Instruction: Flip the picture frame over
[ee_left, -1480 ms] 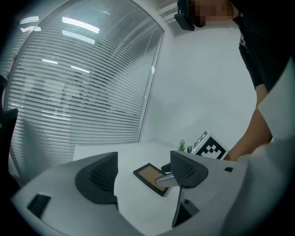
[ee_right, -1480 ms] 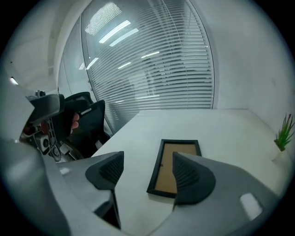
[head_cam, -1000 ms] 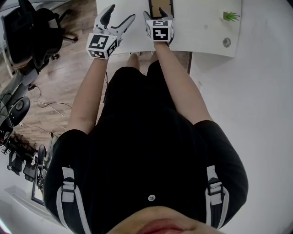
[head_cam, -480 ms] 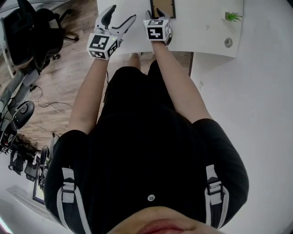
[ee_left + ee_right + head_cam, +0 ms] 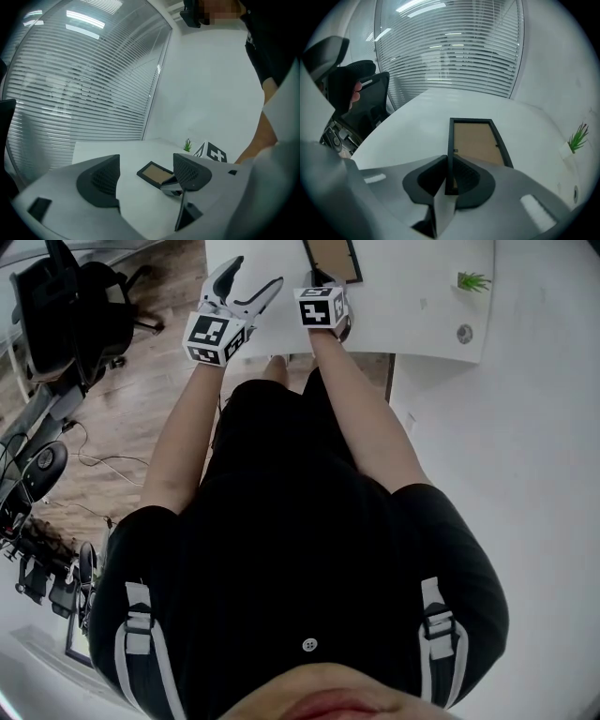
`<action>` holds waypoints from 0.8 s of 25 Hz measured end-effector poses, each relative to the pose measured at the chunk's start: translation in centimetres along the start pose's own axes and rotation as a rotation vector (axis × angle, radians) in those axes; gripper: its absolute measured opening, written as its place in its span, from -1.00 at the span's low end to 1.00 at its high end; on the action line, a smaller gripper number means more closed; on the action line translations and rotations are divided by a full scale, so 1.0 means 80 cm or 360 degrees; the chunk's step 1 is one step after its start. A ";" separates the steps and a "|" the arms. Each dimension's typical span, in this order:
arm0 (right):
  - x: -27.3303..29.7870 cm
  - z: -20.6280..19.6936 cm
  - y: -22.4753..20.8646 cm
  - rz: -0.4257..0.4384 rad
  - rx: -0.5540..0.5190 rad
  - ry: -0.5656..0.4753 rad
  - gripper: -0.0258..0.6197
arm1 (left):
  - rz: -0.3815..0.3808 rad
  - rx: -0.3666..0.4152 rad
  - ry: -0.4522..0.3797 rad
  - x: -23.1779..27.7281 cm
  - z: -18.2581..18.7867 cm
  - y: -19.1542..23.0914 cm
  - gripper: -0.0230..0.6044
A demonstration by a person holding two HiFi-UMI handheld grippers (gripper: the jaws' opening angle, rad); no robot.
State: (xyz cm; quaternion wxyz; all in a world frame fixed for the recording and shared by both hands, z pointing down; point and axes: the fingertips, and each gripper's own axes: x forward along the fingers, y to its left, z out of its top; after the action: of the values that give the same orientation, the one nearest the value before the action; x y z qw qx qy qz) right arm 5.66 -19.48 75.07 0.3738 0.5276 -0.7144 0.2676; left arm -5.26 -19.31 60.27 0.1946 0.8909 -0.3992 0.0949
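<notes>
A black picture frame lies back side up on the white table, its brown backing board showing. My right gripper points steeply down at the frame's near left corner. In the right gripper view its jaws are closing, and both pads press on the frame's black left rail. My left gripper hovers open to the left over the table's near edge, with nothing held. The left gripper view shows the frame and the right gripper ahead between the left jaws.
A small green plant stands at the table's right side, with a round grommet near it. A black office chair stands on the wooden floor to the left. Window blinds lie beyond the table.
The right gripper's jaws have come together onto the frame's near corner and it has tipped a little further down. The left gripper has stayed where it was.
</notes>
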 end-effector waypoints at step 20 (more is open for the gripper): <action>-0.065 0.071 -0.007 0.0361 0.0483 -0.0156 -0.77 | 0.0027 0.0067 -0.0080 -0.004 0.053 0.008 0.22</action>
State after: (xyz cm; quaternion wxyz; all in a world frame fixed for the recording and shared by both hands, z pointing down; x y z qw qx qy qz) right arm 5.63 -21.18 67.51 0.2224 0.5064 -0.7380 0.3866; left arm -5.88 -21.26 56.49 0.1649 0.8935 -0.4095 0.0825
